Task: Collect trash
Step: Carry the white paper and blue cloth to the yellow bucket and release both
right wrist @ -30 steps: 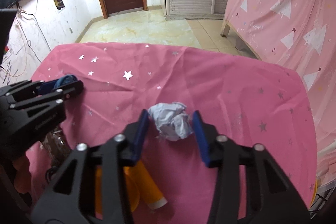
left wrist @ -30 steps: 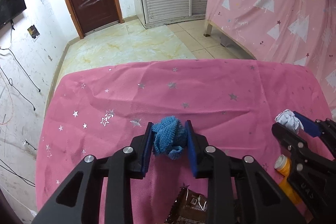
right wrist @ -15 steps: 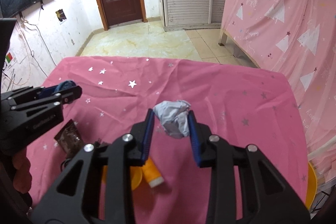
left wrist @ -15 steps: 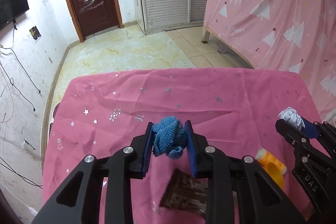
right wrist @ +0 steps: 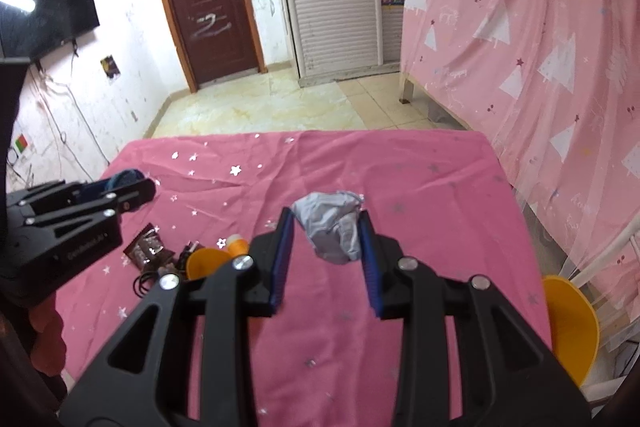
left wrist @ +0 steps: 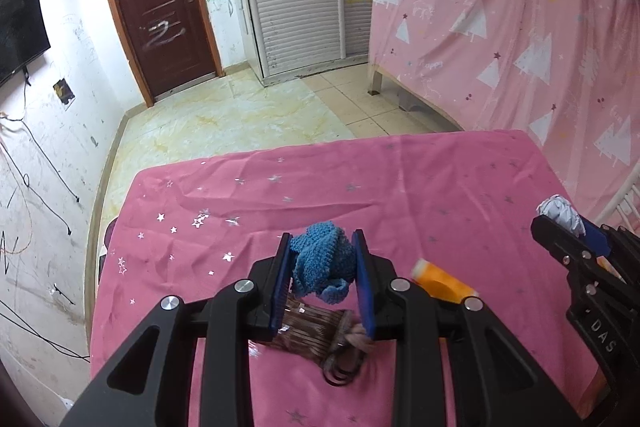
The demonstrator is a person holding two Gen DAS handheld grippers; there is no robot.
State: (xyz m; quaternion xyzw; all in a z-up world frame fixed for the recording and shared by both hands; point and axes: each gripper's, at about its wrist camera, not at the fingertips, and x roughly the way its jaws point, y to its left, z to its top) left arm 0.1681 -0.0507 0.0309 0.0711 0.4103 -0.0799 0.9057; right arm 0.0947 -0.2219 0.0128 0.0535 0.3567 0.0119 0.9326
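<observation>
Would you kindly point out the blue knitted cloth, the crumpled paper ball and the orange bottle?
blue knitted cloth (left wrist: pixel 323 261): left wrist view, middle of the bundle.
crumpled paper ball (right wrist: pixel 332 229): right wrist view, centre of the wad.
orange bottle (left wrist: pixel 442 281): left wrist view, its orange body.

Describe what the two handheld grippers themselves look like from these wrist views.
Both are matte black frames with triangular cut-outs and round silver bolts. The left gripper and right gripper each have jaws lined with ribbed blue pads. Pale raised lettering runs along each frame's side, only partly legible. No cables or sleeves show.
</observation>
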